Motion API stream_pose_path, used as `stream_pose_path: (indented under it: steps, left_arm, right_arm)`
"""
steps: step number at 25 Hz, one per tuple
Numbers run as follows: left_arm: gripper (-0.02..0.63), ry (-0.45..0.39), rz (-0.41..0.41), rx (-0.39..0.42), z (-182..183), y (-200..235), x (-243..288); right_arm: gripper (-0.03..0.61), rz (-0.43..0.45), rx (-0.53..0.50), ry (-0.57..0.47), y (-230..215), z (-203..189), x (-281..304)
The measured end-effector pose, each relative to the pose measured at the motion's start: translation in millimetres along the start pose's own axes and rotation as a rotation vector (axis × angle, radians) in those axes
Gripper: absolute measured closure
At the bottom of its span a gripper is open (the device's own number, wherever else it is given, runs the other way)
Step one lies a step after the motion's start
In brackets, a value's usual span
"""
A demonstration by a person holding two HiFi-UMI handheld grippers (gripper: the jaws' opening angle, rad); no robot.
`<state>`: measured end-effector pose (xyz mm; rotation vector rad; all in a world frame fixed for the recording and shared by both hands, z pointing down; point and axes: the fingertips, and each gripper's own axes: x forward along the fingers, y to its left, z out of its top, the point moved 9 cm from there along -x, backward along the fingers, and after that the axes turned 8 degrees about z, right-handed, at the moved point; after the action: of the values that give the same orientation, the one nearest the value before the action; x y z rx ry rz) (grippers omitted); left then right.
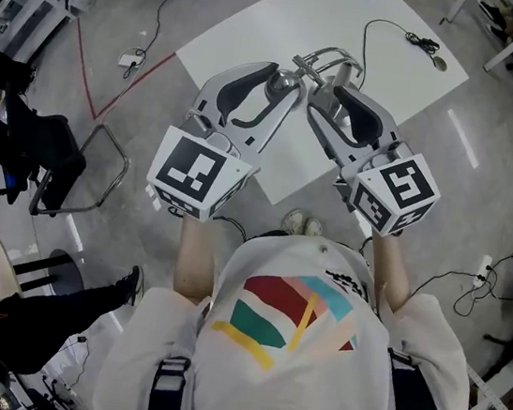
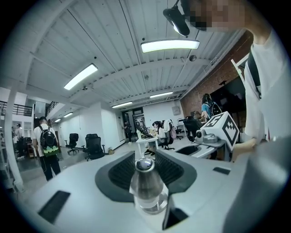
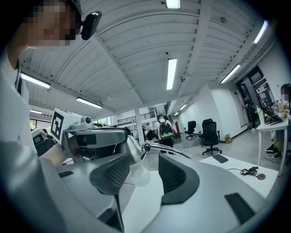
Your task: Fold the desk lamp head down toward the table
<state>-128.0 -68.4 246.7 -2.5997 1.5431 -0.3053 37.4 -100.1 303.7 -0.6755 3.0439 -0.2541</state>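
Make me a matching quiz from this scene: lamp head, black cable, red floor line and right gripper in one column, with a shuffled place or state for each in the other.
Things:
1. lamp head
2. black cable
3. red line
4. right gripper

Places or states:
A. on the grey floor
B. jaws apart
C. between the jaws of the left gripper
D. lying on the white table

Pairs: 1-C, 2-D, 3-A, 4-B
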Motion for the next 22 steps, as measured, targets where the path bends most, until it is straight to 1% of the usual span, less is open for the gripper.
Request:
stream_pose_path:
  steps: [6, 10, 11, 13, 15, 19, 22]
  left_arm:
    - [0.437, 0.013, -0.009, -0.012, -0.6, 1.4, 2.8]
    - [0.437, 0.087, -0.017, 0.002, -7.4, 1.7, -1.1]
    - [0.437, 0.086, -0.016, -0.001, -10.3, 1.7, -2.7]
    - [0.439, 0.057, -0.003, -0.017, -14.6, 1.1, -4.0]
    - [0.439, 0.052, 0.008, -0.021, -14.6, 1.2, -3.3]
    - [0.439, 0.095, -0.005, -0.011, -11.8, 1.9, 1.3]
    - [0.439, 0.113, -0.001, -0.014, -17.5, 0.1, 2.0]
  right_arm:
    - [0.379, 0.007, -0.001, 0.03, -2.2, -6.2, 3.0]
    - [0.379, 0.009, -0.002, 0.035, -3.6, -5.6, 4.4]
    - [0.379, 0.009, -0.001, 0.035, -3.9, -5.5, 4.8]
    - [0.379, 0.01, 0.001, 0.041, -4.6, -6.9, 5.8]
    - [0.379, 0.015, 0.003, 0.051, -4.8, -8.7, 7.5]
    - [0.379, 0.022, 0.005, 0.066, -6.6, -7.7, 7.3]
    - [0.379, 0.024, 0.001, 0.074, -7.8, -10.4, 6.7]
